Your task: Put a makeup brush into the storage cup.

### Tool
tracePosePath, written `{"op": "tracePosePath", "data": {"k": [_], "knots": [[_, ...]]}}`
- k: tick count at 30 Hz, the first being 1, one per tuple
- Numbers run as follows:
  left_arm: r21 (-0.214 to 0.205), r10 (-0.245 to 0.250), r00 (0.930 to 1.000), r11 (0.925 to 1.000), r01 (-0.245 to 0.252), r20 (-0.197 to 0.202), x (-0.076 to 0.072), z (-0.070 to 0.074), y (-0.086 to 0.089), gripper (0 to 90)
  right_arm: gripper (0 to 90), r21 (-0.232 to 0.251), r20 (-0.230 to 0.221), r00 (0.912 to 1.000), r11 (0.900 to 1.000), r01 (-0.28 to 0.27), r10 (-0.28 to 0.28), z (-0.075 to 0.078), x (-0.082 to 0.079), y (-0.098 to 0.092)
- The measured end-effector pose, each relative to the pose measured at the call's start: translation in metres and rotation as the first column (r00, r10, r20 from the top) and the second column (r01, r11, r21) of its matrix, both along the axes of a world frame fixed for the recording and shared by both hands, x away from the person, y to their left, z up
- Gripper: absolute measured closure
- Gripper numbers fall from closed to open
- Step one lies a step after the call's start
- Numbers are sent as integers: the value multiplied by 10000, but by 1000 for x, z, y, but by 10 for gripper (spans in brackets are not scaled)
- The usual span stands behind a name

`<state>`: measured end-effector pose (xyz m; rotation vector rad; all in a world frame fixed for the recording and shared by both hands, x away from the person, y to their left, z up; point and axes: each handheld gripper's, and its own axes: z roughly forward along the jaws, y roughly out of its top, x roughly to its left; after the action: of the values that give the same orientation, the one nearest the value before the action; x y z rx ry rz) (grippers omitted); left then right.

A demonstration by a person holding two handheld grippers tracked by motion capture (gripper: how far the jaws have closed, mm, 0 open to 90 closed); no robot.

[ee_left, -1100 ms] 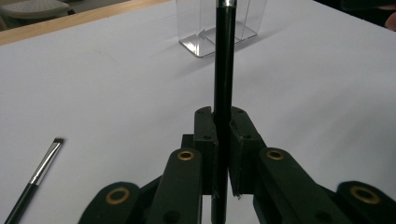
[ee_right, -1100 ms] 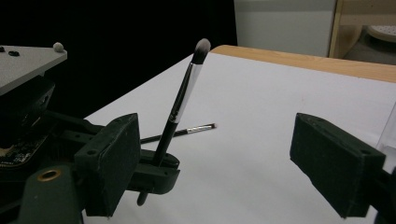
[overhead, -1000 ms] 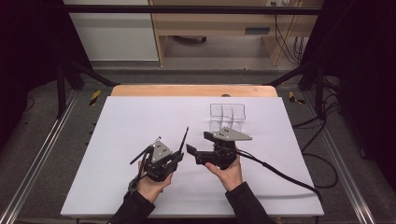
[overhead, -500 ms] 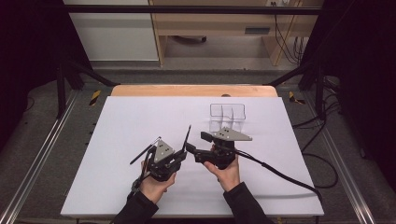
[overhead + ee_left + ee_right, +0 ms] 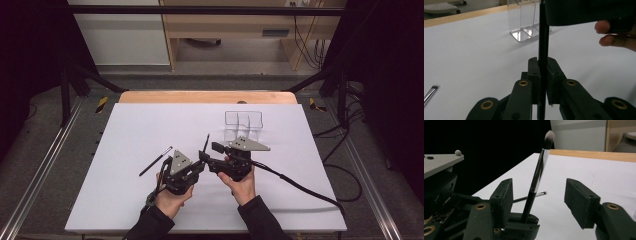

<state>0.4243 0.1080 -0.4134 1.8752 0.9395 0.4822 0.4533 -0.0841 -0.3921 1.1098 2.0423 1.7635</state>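
Note:
My left gripper (image 5: 543,72) is shut on the black handle of a makeup brush (image 5: 543,37) and holds it upright, bristles on top. In the high view the left gripper (image 5: 198,164) is at the table's front centre, with the brush (image 5: 205,142) rising from it. My right gripper (image 5: 210,157) faces it from the right. In the right gripper view the brush (image 5: 537,175) stands between the jaws of the right gripper (image 5: 541,200). Those jaws have just been closing. Its pads (image 5: 580,202) stay off the brush, the left one close to it.
A second thin brush (image 5: 155,161) lies on the white table (image 5: 150,125) left of the left gripper. A clear plastic organizer (image 5: 243,125) with compartments stands just behind the right gripper. The right gripper's cable (image 5: 300,187) trails off to the right front.
The right gripper's jaws look slightly narrower around the upright brush. Both hands and the brush have kept their places.

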Motion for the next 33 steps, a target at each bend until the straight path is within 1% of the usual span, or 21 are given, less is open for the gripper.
{"op": "tracePosePath", "data": {"k": [2,7,10,11,12,15,16,17,19,27,30,31,33], "knots": [[-35,13,10000,10000,-13,11,0,0,0,829,416,2,-26,10000,10000,-6,6,0,0,0],[-26,-13,10000,10000,13,98,-4,0,-2,828,462,112,-150,9999,9999,6,-5,-3,0,2],[-4,-47,9999,10000,47,105,-5,0,-3,828,487,171,-123,9999,9998,41,-39,-3,0,3],[32,-56,9999,10000,56,109,-6,-1,-4,829,509,233,-103,9999,9997,60,-58,-2,-1,2],[32,-56,9999,10000,56,109,-6,-1,-4,829,509,233,-103,9999,9997,60,-58,-2,-1,2],[-7,5,9999,10000,-5,123,-6,-3,-6,829,565,319,-95,9999,9995,42,-39,-2,-2,2],[-7,5,9999,10000,-5,123,-6,-3,-6,829,565,348,-135,9999,9994,21,-16,-2,-2,3],[-37,7,9999,10000,-7,113,-6,-3,-5,828,597,371,-168,9999,9993,14,-7,-3,-2,3],[-112,44,9999,9999,-43,113,-6,-3,-5,829,626,368,-236,9997,9993,1,8,-3,-1,3],[-135,34,10000,9999,-33,83,-7,-6,-6,829,760,530,-464,9989,9986,-11,36,-4,-1,4],[-145,29,10000,9999,-28,94,-7,-6,-6,828,784,578,-530,9985,9983,-102,133,-4,-1,4],[-132,15,9999,9999,-13,104,-8,-6,-7,829,811,594,-568,9982,9981,-132,166,-4,-1,3],[-128,-12,9999,9999,13,133,-8,-6,-7,828,820,657,-594,9979,9976,-200,239,-3,-1,3]]}}
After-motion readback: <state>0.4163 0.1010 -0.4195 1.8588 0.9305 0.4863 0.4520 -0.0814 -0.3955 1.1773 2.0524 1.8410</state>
